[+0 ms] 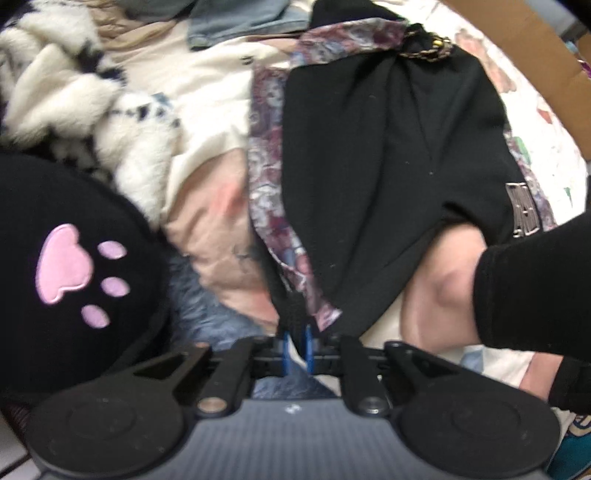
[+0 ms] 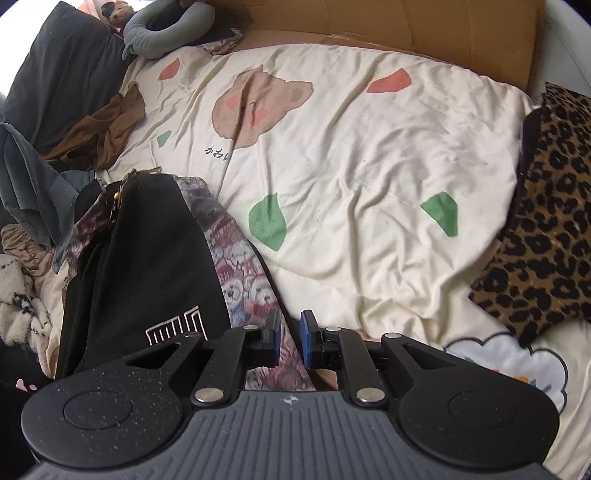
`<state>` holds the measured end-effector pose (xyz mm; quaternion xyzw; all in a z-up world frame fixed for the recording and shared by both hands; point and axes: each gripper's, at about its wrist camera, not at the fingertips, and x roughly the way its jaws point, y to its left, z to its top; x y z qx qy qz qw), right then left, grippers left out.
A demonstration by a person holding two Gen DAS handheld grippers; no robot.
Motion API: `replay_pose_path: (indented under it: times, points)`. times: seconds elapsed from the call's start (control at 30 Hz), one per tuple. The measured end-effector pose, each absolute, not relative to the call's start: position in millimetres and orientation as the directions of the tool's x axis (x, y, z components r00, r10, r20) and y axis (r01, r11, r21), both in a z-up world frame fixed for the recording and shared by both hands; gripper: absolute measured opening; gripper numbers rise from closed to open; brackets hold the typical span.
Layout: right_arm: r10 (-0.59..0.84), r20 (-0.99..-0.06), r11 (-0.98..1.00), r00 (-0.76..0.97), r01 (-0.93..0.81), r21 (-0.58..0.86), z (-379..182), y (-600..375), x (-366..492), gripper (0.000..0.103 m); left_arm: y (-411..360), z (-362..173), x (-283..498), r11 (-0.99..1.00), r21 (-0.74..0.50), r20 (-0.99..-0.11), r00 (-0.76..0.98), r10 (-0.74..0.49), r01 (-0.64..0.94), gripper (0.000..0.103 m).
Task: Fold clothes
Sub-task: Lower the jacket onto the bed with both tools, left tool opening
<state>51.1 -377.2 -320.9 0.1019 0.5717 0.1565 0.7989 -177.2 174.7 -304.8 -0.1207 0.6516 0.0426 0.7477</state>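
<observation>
Now left tongs (image 1: 296, 345) pinch black garment (image 1: 388, 166) hem; right tongs (image 2: 289, 341) slightly open, nothing betw.

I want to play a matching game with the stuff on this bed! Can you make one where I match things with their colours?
Things:
1. bedsheet
2. paw print
3. neck pillow
4. blanket

Colours:
A. grey
B. leopard spots, brown and black
C. cream with green and red patches
D. pink

Pairs: 1-C, 2-D, 3-A, 4-B.
</observation>
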Motion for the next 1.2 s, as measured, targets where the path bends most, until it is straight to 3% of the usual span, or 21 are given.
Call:
replay_pose_path:
  times: [0.07,0.13,0.17,0.43,0.5,0.57,0.73,1.1,1.2]
  points:
    - [0.373,-0.878,0.928,0.300,-0.140,0.346,-321,-373,57,0.013,180,-293,-179,0.967,-0.106,-0.984,0.166,-0.068,-0.230,0.013]
    - [0.383,-0.872,0.923,0.305,-0.153,0.352,-322,-368,62,0.026,186,-281,-176,0.969,-0.097,-0.979,0.195,-0.052,-0.229,0.015]
    - [0.389,-0.869,0.921,0.307,-0.160,0.355,-322,-366,65,0.026,191,-279,-173,0.971,-0.082,-0.979,0.200,-0.036,-0.224,0.016]
    - [0.413,-0.864,0.908,0.287,-0.209,0.364,-336,-344,87,0.027,210,-268,-109,0.980,-0.026,-0.953,0.300,0.035,-0.198,0.018]
    - [0.413,-0.866,0.906,0.282,-0.222,0.360,-341,-338,93,0.026,211,-268,-91,0.983,-0.028,-0.945,0.327,0.033,-0.181,0.026]
    - [0.419,-0.865,0.902,0.275,-0.232,0.364,-349,-333,99,0.026,211,-269,-71,0.987,-0.023,-0.937,0.348,0.034,-0.159,0.026]
    - [0.436,-0.862,0.892,0.259,-0.251,0.375,-370,-322,115,0.026,200,-270,-18,0.995,-0.026,-0.918,0.396,0.016,-0.100,0.027]
    - [0.440,-0.872,0.886,0.215,-0.262,0.383,-415,-307,144,0.027,161,-295,74,0.998,-0.007,-0.869,0.494,-0.036,0.061,0.046]
    - [0.450,-0.871,0.881,0.196,-0.258,0.397,-424,-305,149,0.027,149,-301,92,0.993,0.003,-0.855,0.516,-0.057,0.116,0.046]
